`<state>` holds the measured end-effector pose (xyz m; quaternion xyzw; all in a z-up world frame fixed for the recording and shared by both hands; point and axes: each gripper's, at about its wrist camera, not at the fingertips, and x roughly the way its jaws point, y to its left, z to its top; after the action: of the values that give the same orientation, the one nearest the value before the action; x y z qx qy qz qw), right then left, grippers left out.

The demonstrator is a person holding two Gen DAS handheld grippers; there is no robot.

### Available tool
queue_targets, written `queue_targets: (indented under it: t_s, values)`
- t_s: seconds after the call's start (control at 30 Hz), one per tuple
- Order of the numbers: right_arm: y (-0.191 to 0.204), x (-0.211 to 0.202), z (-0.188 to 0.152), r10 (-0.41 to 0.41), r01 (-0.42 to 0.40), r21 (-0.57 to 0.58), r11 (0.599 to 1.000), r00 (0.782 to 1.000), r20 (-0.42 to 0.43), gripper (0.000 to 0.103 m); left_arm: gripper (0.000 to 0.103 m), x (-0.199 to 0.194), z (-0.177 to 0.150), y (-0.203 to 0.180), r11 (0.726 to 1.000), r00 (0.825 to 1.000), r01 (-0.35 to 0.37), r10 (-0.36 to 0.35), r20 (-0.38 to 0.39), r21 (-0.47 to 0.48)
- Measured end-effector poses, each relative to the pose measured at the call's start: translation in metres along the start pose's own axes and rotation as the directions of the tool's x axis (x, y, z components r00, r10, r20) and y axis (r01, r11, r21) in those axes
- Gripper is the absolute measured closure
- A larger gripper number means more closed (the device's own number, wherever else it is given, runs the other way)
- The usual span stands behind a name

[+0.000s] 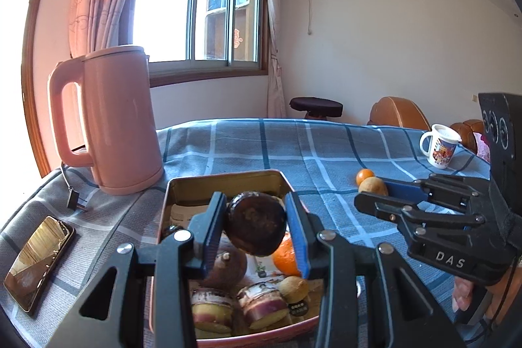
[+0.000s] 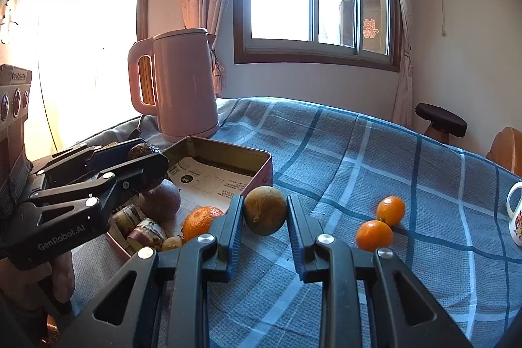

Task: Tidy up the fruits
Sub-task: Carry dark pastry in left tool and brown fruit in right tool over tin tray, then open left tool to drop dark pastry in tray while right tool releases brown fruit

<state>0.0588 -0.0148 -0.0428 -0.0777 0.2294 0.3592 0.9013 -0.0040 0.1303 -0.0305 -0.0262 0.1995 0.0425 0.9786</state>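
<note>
**Dark fruit held over tin; brown fruit between right fingers**

Left gripper (image 1: 256, 225) pinches a dark round fruit (image 1: 256, 222), both blue-padded fingers pressed to its sides. It hangs above the open tin (image 1: 225, 181), clear of the contents.

In the tin: a printed paper liner, a brownish-purple round fruit (image 1: 225, 266) under the held one, an orange (image 1: 285, 255) at 3 o'clock of that, a small yellow-brown fruit (image 1: 293, 286), and two cut, purple-skinned pieces (image 1: 261, 304) along the near wall.

Right gripper (image 2: 265, 217): fingers spread either side of a brown-green round fruit (image 2: 265, 210) that sits on the blue plaid cloth (image 2: 407, 172), just outside the tin's right wall. The left finger looks to touch it, with a sliver of gap on the right; cannot tell if it is gripped.

Two small oranges (image 2: 374, 235) lie on the cloth at 3 o'clock of that fruit, close together, possibly touching.

Pink kettle (image 1: 122, 123) stands at 11 o'clock of the tin, its plug (image 1: 75, 199) on the cloth beside it. A phone (image 1: 37, 260) lies face up at 9 o'clock. A printed white mug (image 1: 440, 149) stands far off at 2 o'clock, well apart from the fruit
</note>
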Motion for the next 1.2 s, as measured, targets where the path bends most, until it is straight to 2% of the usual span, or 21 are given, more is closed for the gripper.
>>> queue_targets:
  t_s: [0.53,0.97,1.2]
  values:
    - [0.031,0.015,0.003,0.054,-0.054,-0.031,0.998,0.999,0.0,0.075,0.064,0.0,-0.007,0.027,0.998,0.998,-0.05,0.048,-0.042,-0.033]
    - [0.046,0.02,0.003,0.061,-0.063,-0.079,0.995,0.998,-0.025,0.075,0.064,0.004,-0.007,0.031,0.998,0.998,-0.032,0.03,-0.056,-0.047]
    - [0.046,0.024,0.003,0.095,-0.098,-0.075,0.992,0.994,-0.046,0.075,0.064,0.004,-0.007,0.031,0.999,0.998,-0.023,0.021,-0.06,-0.046]
